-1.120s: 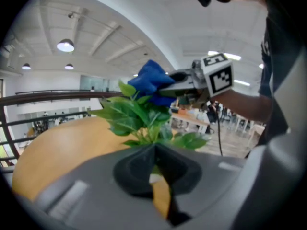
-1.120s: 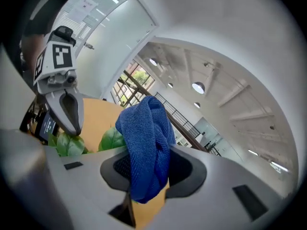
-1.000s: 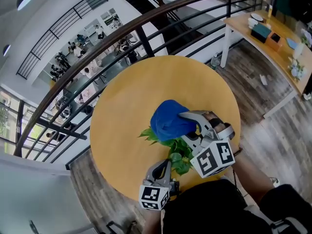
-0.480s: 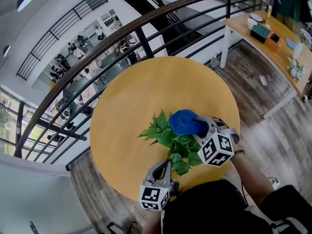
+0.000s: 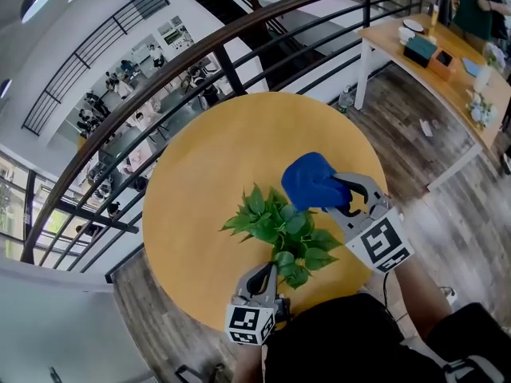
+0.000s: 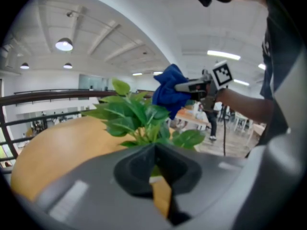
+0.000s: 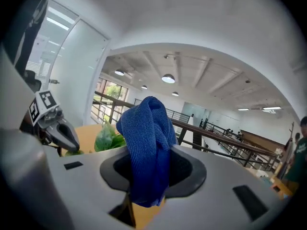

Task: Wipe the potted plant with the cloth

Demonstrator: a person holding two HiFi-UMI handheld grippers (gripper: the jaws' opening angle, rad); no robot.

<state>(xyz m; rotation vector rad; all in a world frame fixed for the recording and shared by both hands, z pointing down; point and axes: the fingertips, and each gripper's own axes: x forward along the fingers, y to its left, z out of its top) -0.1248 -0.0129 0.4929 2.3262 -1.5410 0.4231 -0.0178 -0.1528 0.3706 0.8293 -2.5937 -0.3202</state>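
Overhead, the head view shows a round yellow wooden surface (image 5: 200, 174) with the green leafy potted plant (image 5: 279, 228) standing toward its near edge — the pot is wholly hidden under the leaves. The right gripper (image 5: 339, 191) hangs just right of the plant, its jaws clamped on a crumpled blue cloth (image 5: 310, 180) beside the upper leaves. Whether cloth and foliage touch cannot be told from here. The left gripper (image 5: 268, 270) points its tip into the lowest leaves on the near side, and the person's dark clothing cuts off both arms below.

In the left gripper view, the jaws are drawn together. A leaf lies right behind their tip, and whether it is nipped is hard to make out. The plant (image 6: 136, 116) rises just beyond, its pot covered by the gripper's grey body. The cloth (image 6: 168, 92) shows above the leaves at right, and the overlap hides any gap between them.

In the right gripper view, the jaws pinch the cloth (image 7: 146, 147), which bulges above them and hangs below, blocking much of what lies ahead — only a few leaves (image 7: 108, 138) show at its left, with the left gripper's tip (image 7: 73, 142) farther left.
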